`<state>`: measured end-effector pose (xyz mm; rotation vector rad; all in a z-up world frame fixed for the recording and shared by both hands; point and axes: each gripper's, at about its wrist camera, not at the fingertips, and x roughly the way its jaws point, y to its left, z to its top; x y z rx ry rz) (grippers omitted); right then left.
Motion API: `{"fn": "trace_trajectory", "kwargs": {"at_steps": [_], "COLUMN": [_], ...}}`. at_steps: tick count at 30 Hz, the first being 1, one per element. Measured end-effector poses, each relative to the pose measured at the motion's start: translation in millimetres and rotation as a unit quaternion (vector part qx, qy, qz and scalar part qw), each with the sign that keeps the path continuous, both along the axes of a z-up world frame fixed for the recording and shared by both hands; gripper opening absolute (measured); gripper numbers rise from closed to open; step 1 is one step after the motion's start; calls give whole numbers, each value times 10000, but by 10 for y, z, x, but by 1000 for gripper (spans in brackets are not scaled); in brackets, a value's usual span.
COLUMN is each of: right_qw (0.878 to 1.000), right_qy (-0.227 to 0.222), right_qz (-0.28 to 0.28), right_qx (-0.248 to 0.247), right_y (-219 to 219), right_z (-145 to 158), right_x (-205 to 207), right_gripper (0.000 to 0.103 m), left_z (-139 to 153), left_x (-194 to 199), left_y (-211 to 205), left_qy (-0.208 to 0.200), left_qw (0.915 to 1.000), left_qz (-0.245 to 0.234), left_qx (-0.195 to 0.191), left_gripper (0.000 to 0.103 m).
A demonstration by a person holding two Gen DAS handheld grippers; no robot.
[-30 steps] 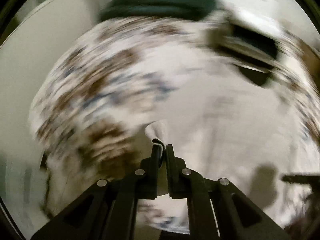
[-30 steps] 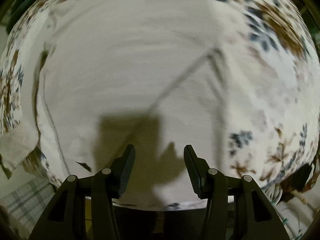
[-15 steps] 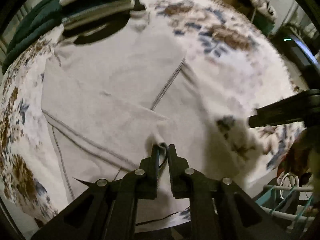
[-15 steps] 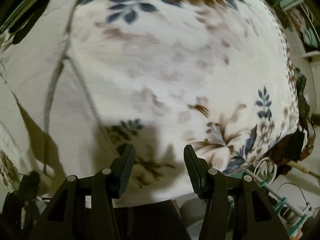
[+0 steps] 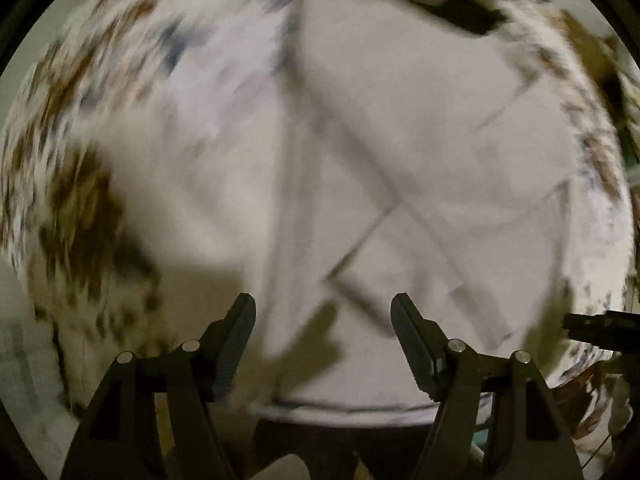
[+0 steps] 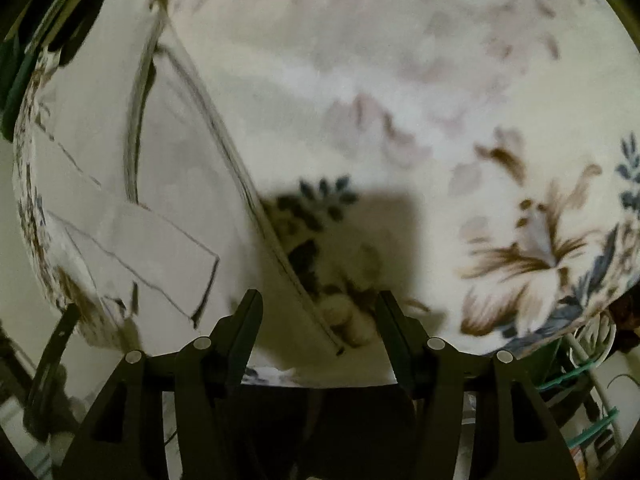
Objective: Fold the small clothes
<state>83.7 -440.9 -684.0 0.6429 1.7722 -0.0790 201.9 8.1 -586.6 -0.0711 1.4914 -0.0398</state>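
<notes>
Your left tongs (image 5: 323, 330) are spread wide with nothing between them, hanging over the pale garment (image 5: 420, 168), which lies flat on the flowered cloth (image 5: 80, 200). Your right tongs (image 6: 320, 320) are spread too, empty, above the garment's (image 6: 168, 200) straight edge, where it meets the flowered cloth (image 6: 400, 100). The left view is blurred.

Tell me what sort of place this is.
Probably a bedroom at home: a pale grey garment lies spread on a floral white, brown and blue bedspread, with folded dark clothes stacked at the far edge.
</notes>
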Motion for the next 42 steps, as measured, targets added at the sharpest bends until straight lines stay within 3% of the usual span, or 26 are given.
{"fn": "trace_trajectory", "kwargs": {"at_steps": [4,8,12,13,14,15,16,18,21,22,23,29,35,42], "right_qw": [9995,9991,9992,9992,9992,9991,9991,9992,9992,9992,9991,9953,9851,9732], "right_qy": [107,235,224,223,223,229,221,193,193,186,160,-156,-591,-1164], "right_qz": [70,106,96,69,41,32,44,75,132,94,-8,-494,-915,-1539], "right_qx": [278,345,305,319,342,350,361,332,309,331,390,820,1335,1248], "right_y": [108,277,317,321,313,335,300,354,455,487,499,648,599,259], "right_z": [-102,-94,-89,-81,-68,-68,-50,-64,-52,-46,-17,297,744,872], "right_x": [-45,-18,-3,-7,-21,-30,-50,-102,-131,-135,-136,-48,419,1425], "right_gripper": [61,61,61,61,61,61,61,56,28,9,6,5,5,7], "left_z": [-362,-593,-564,-543,-519,-502,-482,-434,-364,-336,-296,66,515,441], "left_x": [-205,-364,-437,-451,-460,-457,-479,-512,-523,-530,-531,-204,334,1369], "left_y": [363,335,192,175,157,133,130,134,169,190,214,295,297,293], "left_qy": [748,1186,952,892,837,809,792,752,756,755,743,520,-5,-667], "left_qw": [9954,9896,9937,9944,9953,9957,9956,9952,9941,9936,9931,9880,9820,9776], "left_qz": [469,472,241,234,209,185,184,206,236,275,325,760,1017,1213], "left_qx": [-365,-667,-532,-516,-446,-415,-458,-597,-739,-795,-845,-1237,-1594,-1585], "left_gripper": [68,68,63,45,34,14,5,4,3,3,3,2,2,4]}}
